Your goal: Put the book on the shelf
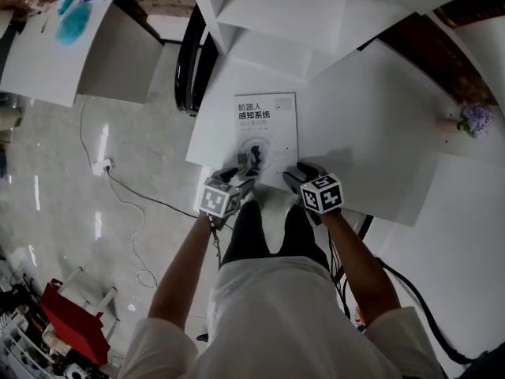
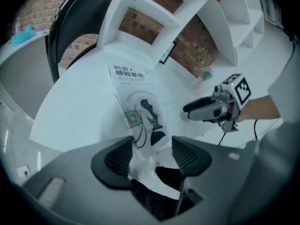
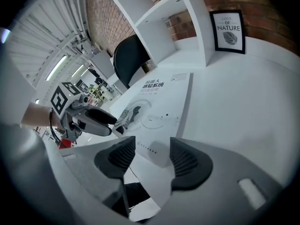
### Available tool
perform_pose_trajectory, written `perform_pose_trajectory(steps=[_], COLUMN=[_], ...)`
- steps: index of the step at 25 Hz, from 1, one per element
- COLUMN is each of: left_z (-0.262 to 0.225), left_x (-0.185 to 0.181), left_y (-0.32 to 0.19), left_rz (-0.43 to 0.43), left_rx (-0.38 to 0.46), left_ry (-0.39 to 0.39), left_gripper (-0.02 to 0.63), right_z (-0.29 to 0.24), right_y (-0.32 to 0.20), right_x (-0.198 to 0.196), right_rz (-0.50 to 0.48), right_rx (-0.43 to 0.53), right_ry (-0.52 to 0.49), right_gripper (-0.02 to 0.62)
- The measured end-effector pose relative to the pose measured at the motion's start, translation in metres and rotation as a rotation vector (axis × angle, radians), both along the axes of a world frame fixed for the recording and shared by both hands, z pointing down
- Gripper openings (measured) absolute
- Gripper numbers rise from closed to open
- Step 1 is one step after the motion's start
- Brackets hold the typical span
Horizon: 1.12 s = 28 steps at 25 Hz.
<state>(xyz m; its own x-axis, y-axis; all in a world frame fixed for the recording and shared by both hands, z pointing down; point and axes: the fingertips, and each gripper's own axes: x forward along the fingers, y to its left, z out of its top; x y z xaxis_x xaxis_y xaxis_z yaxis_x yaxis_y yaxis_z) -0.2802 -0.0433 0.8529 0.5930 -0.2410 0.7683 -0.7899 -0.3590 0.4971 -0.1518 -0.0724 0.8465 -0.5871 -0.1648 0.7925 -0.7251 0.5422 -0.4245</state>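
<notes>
A white book (image 1: 266, 129) with a dark Chinese title lies flat, face up, on the white table (image 1: 371, 117), its near edge close to the table's front edge. My left gripper (image 1: 247, 171) hovers at the book's near left corner, jaws open and empty. My right gripper (image 1: 299, 173) is at the near right corner, also open and empty. In the left gripper view the book (image 2: 133, 90) lies beyond the spread pads (image 2: 117, 159). In the right gripper view the book's (image 3: 157, 102) near corner shows between the pads (image 3: 185, 159), untouched. The white shelf (image 1: 268, 14) stands behind the book.
A black chair (image 1: 188, 61) stands at the table's far left corner. A framed print (image 3: 228, 30) leans beside the shelf, and a small pot of purple flowers (image 1: 473, 121) sits at the right. Cables (image 1: 118, 180) and a red object (image 1: 75, 322) lie on the floor to the left.
</notes>
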Motion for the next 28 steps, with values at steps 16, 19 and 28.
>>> perform_pose_trajectory(steps=[16, 19, 28], left_z=[0.002, 0.002, 0.003], left_x=[0.0, -0.001, -0.005], left_y=[0.003, 0.004, 0.018], left_rz=[0.028, 0.024, -0.008], left_rx=[0.003, 0.002, -0.005], left_ry=[-0.002, 0.003, 0.025], left_gripper=[0.276, 0.278, 0.276], right_z=[0.014, 0.015, 0.009], right_y=[-0.001, 0.002, 0.026], right_x=[0.003, 0.0, -0.005], right_rz=[0.187, 0.176, 0.129], right_rx=[-0.007, -0.009, -0.032], right_ry=[0.045, 0.038, 0.026], right_gripper=[0.253, 0.256, 0.256])
